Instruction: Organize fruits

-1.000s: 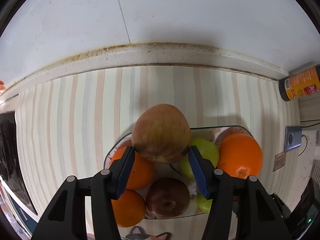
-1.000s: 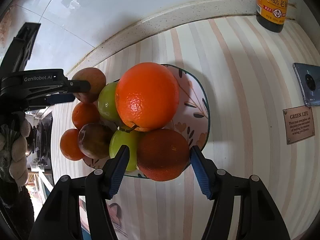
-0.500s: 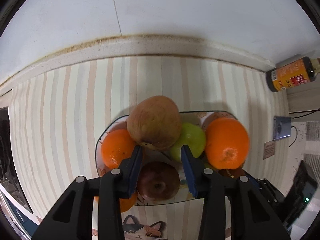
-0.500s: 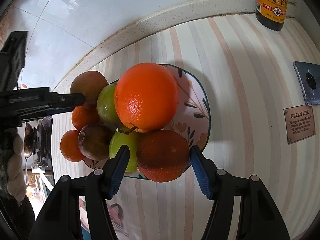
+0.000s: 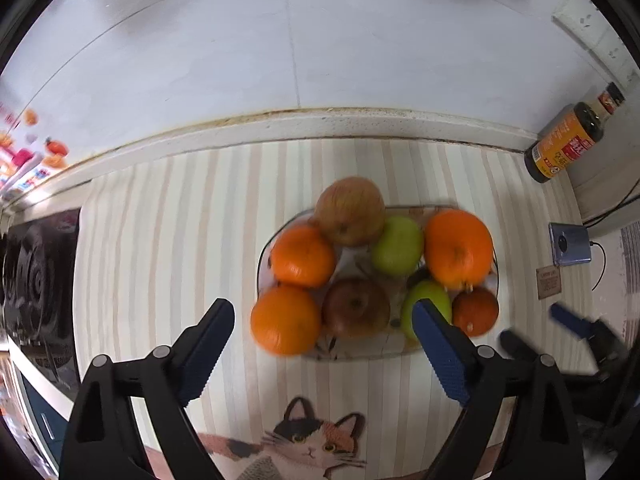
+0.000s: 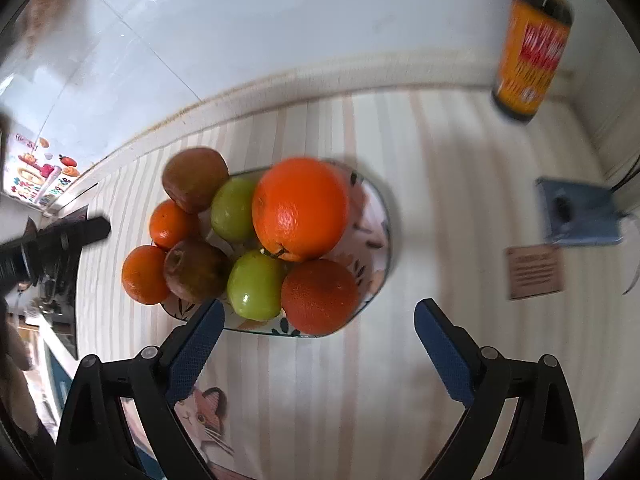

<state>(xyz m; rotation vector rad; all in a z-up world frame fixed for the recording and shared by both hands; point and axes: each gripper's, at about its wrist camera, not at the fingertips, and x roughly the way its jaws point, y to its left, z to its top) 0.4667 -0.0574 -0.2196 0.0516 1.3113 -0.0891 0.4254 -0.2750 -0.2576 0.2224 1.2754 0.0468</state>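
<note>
Fruits heaped on plate (image 6: 380,264) | both jaws released, empty | bottle (image 6: 530,46) label unreadable

On my left wrist feed, a sauce bottle (image 5: 568,142) with an orange label stands at the far right against the white tiled wall (image 5: 320,40). Below it, at the right edge, I see a blue phone (image 5: 570,244) with a cable running off it, and just under that a small brown card (image 5: 549,283) whose print I cannot read. The striped mat (image 5: 160,240) fills the centre of my view, with a cat picture (image 5: 308,444) at the bottom. A dark stovetop (image 5: 36,288) sits at the left edge, and colourful stickers (image 5: 24,152) show on the wall at the upper left.
</note>
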